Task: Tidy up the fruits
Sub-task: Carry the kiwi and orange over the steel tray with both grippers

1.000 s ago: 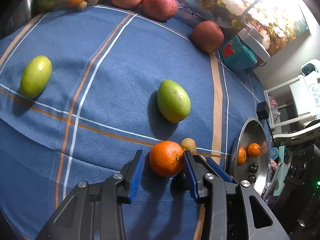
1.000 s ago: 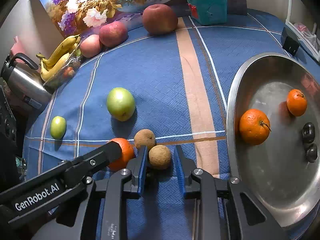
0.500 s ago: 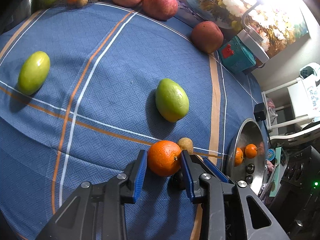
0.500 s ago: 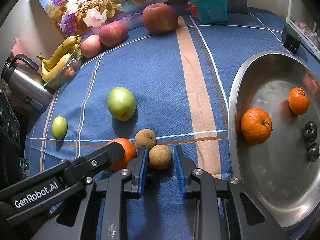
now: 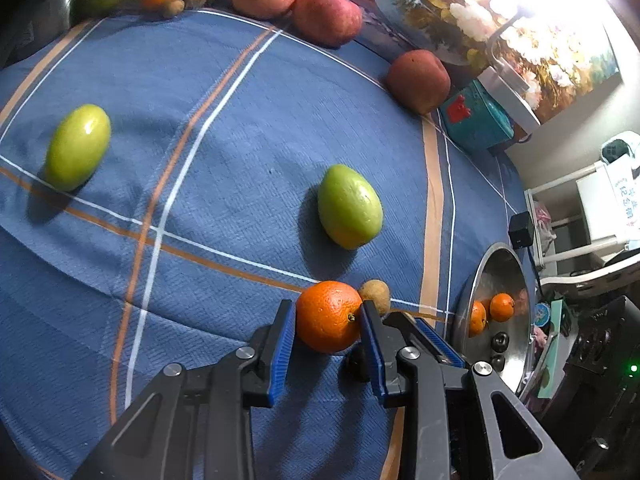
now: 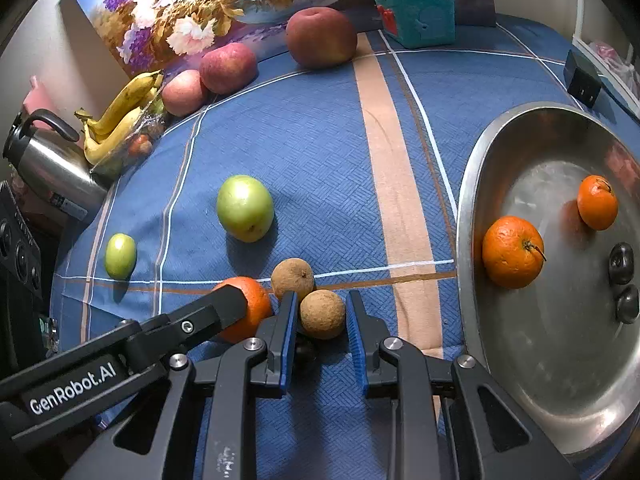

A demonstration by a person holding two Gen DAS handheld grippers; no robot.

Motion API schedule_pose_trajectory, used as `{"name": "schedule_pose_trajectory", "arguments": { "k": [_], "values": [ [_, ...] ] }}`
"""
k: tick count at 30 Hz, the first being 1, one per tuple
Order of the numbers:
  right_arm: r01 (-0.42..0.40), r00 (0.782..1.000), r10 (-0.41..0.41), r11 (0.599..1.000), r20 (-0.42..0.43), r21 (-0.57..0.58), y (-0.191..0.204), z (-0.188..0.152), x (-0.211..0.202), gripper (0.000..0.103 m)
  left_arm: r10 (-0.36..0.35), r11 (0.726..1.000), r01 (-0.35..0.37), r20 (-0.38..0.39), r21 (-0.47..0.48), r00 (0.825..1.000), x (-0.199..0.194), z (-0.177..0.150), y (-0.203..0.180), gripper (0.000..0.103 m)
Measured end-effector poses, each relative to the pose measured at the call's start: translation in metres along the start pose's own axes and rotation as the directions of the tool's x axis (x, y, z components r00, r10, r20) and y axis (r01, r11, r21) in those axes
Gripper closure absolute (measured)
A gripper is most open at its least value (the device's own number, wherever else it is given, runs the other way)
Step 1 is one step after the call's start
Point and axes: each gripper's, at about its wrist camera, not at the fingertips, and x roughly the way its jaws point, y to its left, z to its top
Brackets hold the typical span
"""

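Observation:
On the blue checked cloth, my left gripper (image 5: 326, 307) is shut on an orange (image 5: 326, 316), both blue pads against its sides. Just to its right my right gripper (image 6: 322, 298) is shut on a round brown fruit (image 6: 322, 314), still resting on the cloth. A second brown fruit (image 6: 293, 278) lies touching it, just behind. A large green fruit (image 6: 245, 208) and a smaller one (image 6: 120, 255) lie farther back and to the left. In the right wrist view, the steel bowl (image 6: 472, 184) on the right holds two oranges (image 6: 512, 252) and small dark fruits (image 6: 622, 258).
Red apples (image 6: 228, 68) and a darker one (image 6: 321, 37) line the back edge before a flower painting. Bananas (image 6: 120, 116) and a steel kettle (image 6: 48, 164) stand at the back left. A teal box (image 6: 414, 8) and a black adapter (image 6: 582, 78) are at the back right.
The left jaws have drawn in until both pads meet the orange. The right jaws have narrowed slightly around the brown fruit. Neither hand has shifted.

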Motion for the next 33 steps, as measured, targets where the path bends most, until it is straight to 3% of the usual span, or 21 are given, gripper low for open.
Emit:
{"name": "schedule_pose_trajectory", "arguments": {
  "k": [19,28,33],
  "values": [
    [0.001,0.988,0.000,1.000,0.152,-0.003,0.007,0.014,-0.049,0.078,0.026,1.000,-0.025,0.113,-0.011,0.993,-0.038,0.005,0.003,0.069],
    [0.058,0.983,-0.056,0.998,0.173,-0.007,0.002,0.016,-0.059,0.078,0.036,0.999,-0.039,0.129,0.016,0.991,-0.040,0.004,-0.009,0.069],
    [0.114,0.979,-0.123,0.991,0.160,0.066,-0.023,0.017,-0.061,0.078,0.039,0.997,-0.047,0.126,0.064,0.991,-0.036,0.001,-0.026,0.069]
  ]
}}
